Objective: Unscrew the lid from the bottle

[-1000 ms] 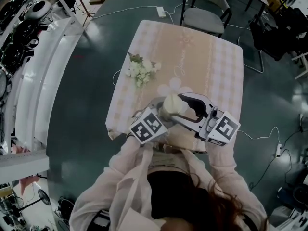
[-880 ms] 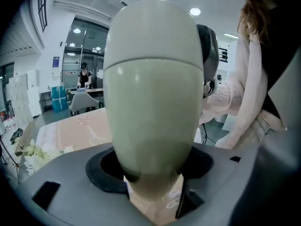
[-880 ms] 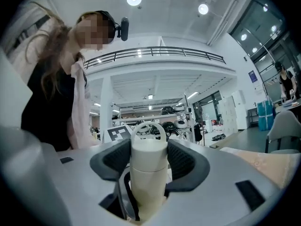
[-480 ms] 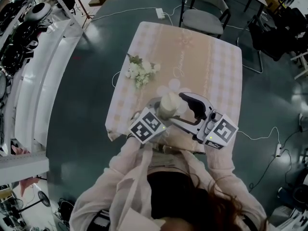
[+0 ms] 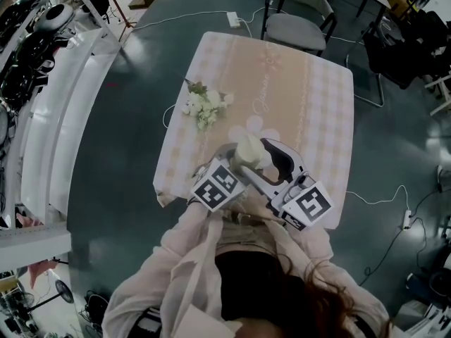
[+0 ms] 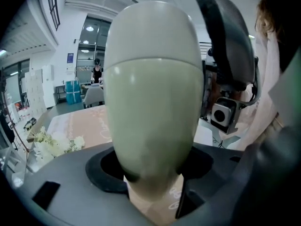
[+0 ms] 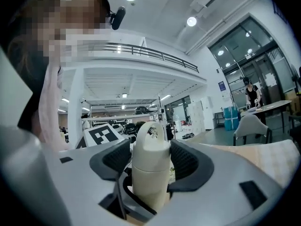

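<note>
A cream bottle [image 5: 248, 149] stands upright at the near edge of the table [image 5: 320, 104]. My left gripper [image 6: 150, 166] is shut on the bottle's body [image 6: 153, 112], a pad pressed to either side. The domed lid [image 7: 150, 147] with its loop handle sits on top of the bottle. My right gripper [image 7: 150, 160] reaches in level from the right. Its jaws have just been closing, with the lid between them, and both pads now lie against the lid's sides. The bottle's base is hidden behind the left jaws.
A small bunch of white flowers [image 5: 204, 105] lies on the checked cloth at the table's left. A grey chair [image 5: 299, 16] stands beyond the far edge. White racks [image 5: 63, 111] line the floor to the left, and a cable [image 5: 394, 196] runs along the floor at the right.
In the head view the right gripper's marker cube has swung down and left, toward the person. The bottle and the left gripper have stayed put.
</note>
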Tool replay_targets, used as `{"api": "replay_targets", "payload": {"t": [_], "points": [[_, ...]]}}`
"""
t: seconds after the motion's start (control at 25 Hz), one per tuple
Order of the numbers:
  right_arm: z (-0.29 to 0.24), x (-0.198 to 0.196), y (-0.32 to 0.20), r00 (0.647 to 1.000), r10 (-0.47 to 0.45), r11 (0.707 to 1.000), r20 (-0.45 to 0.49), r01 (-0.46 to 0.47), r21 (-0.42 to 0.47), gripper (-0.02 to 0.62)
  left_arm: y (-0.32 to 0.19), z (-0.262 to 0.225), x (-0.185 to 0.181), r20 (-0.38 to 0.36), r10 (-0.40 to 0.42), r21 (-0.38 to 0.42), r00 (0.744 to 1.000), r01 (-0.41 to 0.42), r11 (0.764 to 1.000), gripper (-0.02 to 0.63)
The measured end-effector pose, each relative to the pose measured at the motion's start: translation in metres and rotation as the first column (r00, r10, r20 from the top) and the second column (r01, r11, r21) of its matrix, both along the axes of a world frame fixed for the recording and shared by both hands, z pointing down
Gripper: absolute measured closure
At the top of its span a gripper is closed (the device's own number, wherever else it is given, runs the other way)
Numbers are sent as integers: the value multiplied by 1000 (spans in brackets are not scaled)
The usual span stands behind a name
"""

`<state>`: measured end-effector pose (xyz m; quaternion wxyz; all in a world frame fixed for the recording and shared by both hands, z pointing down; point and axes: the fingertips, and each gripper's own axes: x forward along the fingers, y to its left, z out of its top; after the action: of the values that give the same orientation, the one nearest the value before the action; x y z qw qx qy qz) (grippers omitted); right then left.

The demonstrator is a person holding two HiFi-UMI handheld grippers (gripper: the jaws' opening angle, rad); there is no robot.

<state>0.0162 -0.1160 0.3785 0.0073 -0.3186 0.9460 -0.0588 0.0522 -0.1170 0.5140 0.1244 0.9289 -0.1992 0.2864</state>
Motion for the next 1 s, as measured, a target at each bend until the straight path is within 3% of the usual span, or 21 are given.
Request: {"api": "replay_targets", "payload": {"t": [0.16, 0.36, 0.72, 0.84, 1.0], "points": [[0, 3, -1, 1000, -25, 1000, 14, 25, 0, 333, 3, -2, 2, -13, 28, -1, 1000, -28, 1000, 290], [-2, 4, 4, 992, -122, 992, 21, 122, 14, 331, 10, -4, 3, -14, 95, 2, 995, -95, 995, 290], [-7, 4, 19, 939, -342, 938, 28, 340, 68, 331, 25, -10, 8, -48, 233, 42, 971, -231, 972, 290], [-6, 5, 19, 942, -334, 941, 28, 332, 69, 330, 23, -9, 9, -46, 215, 53, 976, -212, 976, 290], [-8, 4, 18, 967, -255, 964, 7, 253, 84, 327, 14, -13, 6, -53, 153, 77, 987, -149, 986, 290]]}}
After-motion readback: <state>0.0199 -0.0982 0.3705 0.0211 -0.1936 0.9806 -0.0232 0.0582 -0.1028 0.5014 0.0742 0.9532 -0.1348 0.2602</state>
